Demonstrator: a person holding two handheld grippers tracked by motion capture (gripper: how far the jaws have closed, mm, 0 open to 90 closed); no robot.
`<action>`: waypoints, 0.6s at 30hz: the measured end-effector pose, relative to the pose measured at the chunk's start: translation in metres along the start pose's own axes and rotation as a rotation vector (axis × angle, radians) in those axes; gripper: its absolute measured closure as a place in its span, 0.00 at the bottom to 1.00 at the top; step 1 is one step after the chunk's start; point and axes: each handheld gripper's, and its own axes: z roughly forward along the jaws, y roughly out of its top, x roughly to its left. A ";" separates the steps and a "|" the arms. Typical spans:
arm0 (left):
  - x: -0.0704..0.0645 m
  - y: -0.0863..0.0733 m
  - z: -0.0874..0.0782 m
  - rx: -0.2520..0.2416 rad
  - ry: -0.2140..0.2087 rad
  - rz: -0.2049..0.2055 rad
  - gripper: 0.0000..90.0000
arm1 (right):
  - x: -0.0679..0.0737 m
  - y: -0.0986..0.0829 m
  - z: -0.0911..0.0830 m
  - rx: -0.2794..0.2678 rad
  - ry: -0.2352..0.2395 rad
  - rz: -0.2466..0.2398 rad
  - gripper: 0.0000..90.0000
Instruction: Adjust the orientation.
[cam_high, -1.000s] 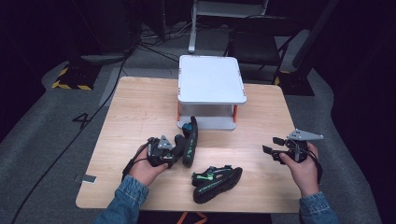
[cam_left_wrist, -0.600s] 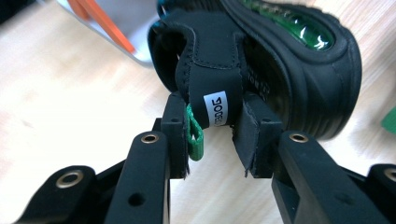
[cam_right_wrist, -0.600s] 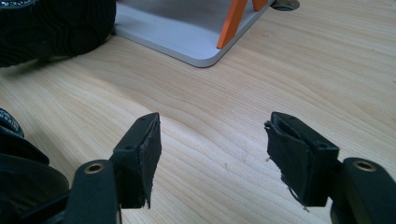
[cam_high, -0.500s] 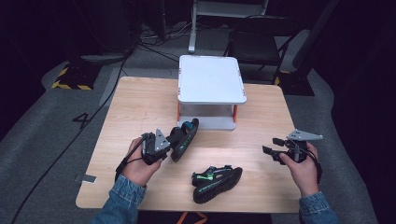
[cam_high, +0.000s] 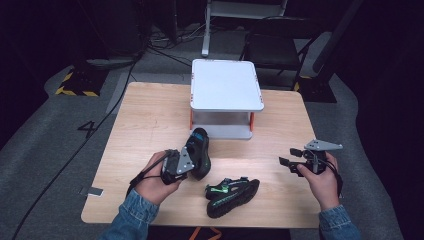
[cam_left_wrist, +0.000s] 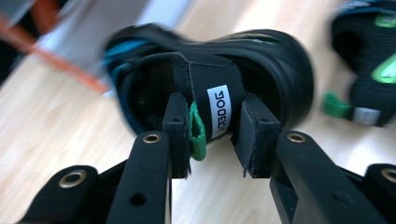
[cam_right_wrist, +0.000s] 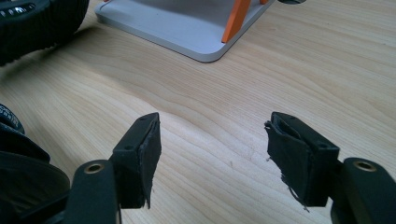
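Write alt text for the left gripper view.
The left gripper clamps the heel strap of a black shoe above a wooden table. A second shoe lies at right, a white stand behind.

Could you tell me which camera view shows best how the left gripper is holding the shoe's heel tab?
The left gripper view: the left gripper has its jaws closed on the heel tab of the black shoe, close up. The high view shows that shoe small, the grip hidden behind the hand. The right gripper view catches just a dark sole edge.
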 end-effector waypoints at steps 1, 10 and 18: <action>-0.005 0.000 0.009 -0.003 -0.031 0.004 0.75 | 0.001 0.000 0.001 0.001 0.003 -0.001 0.39; -0.013 0.002 0.028 -0.089 -0.079 -0.007 0.64 | 0.001 -0.001 0.004 0.011 0.008 -0.003 0.39; 0.008 -0.001 0.014 -0.277 -0.158 -0.299 0.48 | 0.000 -0.003 0.002 0.010 0.001 0.003 0.39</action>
